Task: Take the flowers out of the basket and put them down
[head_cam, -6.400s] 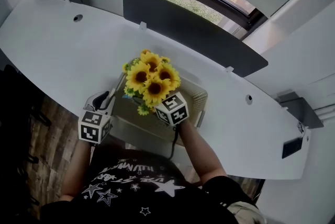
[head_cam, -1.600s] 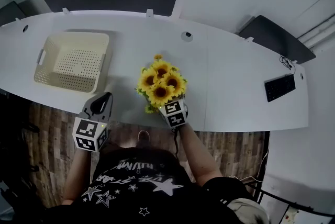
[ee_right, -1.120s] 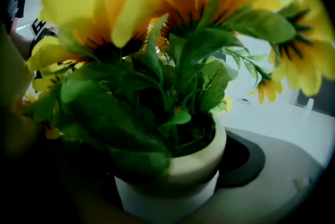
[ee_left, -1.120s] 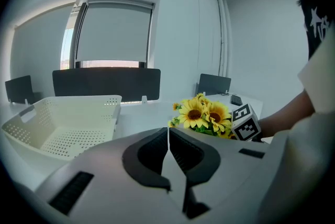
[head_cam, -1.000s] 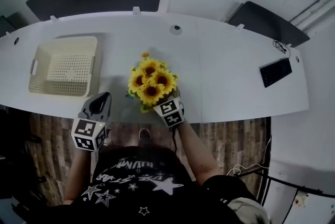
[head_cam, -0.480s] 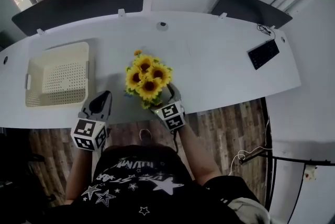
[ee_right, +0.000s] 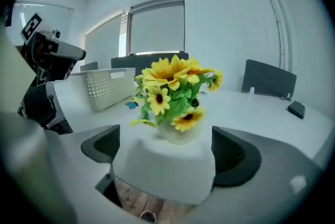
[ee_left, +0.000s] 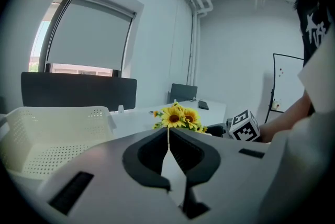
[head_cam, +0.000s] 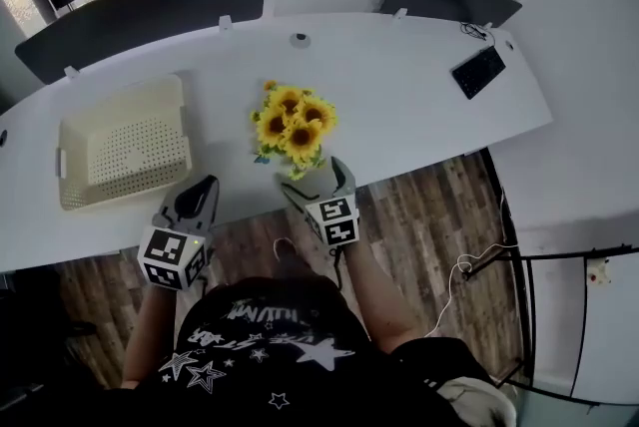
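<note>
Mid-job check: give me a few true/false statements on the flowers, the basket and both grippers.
1. The flowers are in the basket. False: they stand on the table, beside the basket.
2. The basket is empty. True.
3. The right gripper grips the flowers. False: its jaws are wide apart, and the flowers stand ahead of them, untouched.
4. The left gripper is shut with nothing in it. True.
</note>
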A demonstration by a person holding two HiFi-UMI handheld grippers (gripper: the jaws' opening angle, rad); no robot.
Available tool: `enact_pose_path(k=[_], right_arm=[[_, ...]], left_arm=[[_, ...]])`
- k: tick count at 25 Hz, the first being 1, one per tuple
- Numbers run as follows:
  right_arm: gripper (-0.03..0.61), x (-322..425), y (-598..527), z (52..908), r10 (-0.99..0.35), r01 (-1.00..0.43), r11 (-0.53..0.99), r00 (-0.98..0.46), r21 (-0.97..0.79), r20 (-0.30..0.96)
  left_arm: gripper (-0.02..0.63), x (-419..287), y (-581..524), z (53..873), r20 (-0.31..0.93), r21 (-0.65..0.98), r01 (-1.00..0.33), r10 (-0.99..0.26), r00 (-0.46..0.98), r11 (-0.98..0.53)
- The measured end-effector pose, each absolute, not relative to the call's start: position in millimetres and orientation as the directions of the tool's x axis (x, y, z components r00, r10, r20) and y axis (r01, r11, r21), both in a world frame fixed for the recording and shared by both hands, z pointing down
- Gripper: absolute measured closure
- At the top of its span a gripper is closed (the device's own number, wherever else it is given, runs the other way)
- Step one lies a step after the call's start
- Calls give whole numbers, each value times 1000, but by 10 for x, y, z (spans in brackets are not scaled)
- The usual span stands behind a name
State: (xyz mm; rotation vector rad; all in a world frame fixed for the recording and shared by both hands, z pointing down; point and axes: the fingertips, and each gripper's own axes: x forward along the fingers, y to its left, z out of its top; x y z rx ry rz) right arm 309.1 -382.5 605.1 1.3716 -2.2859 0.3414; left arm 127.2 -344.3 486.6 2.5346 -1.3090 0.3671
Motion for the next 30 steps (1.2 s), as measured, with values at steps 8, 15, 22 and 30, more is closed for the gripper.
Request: enact_pose_path(k=[8,15,22,30], right_arm=[[86,2840,-3365,5838,-796,-905,426,-377,-3,474],[382,2388,-2981,5552,-853,-931,364,-328,13,406],[575,2138,-2540,5246,-913,-961,269,-234,62,333],[575,1954,-2040,5045,-915,-954,277,-226,114,334]], left_arm=[[597,938,-3081,4847,316,137,-786,-725,612,-603],[597,502,-2773,4894,309,148,-769,-709,634,-622],[597,203,-2506,4906,303,159,-747,-688,659,-645],[597,97,-2278,4945,303,185,-723,-661,686,-665]])
